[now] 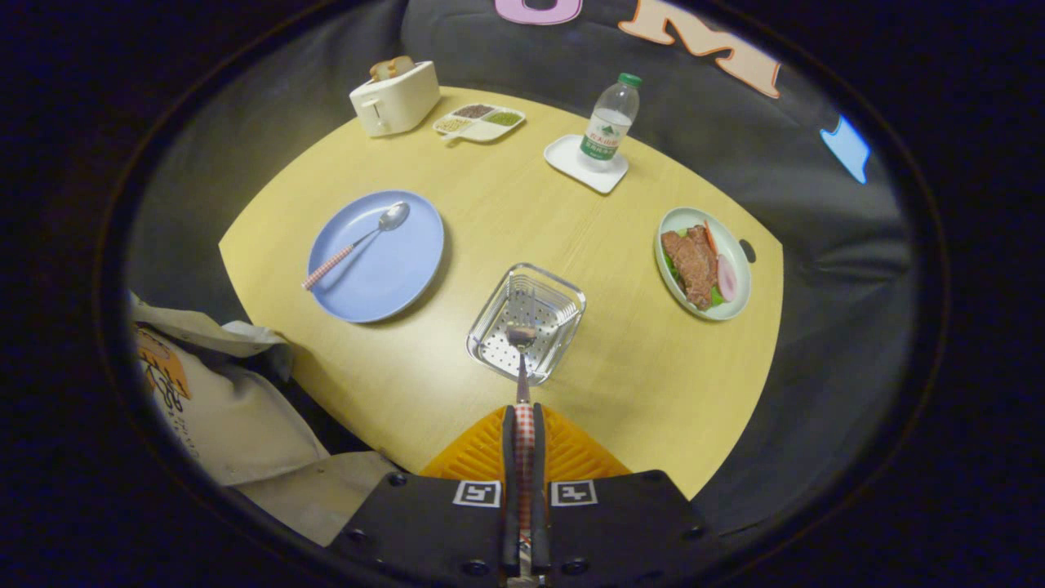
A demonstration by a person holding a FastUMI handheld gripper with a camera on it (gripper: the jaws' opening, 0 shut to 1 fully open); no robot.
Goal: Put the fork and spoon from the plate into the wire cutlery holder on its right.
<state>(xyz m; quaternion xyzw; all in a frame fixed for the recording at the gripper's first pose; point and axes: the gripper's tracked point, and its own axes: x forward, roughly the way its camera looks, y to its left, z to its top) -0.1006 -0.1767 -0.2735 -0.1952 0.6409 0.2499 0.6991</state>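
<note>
The fork (522, 359), pinched by its checked handle in the closed gripper (523, 445), hangs tines-first over the wire cutlery holder (563, 298). Best lowered straight before release. The spoon (359, 242) waits on the blue plate (400, 278) to its left.

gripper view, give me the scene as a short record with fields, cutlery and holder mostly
gripper: shut on the fork's checked handle
fork: held, tines over the wire cutlery holder
wire cutlery holder: metal basket on the table, right of the blue plate
spoon: lying on the blue plate, not yet moved
blue plate: holds the spoon alone
task state: fork not yet released, spoon left
</note>
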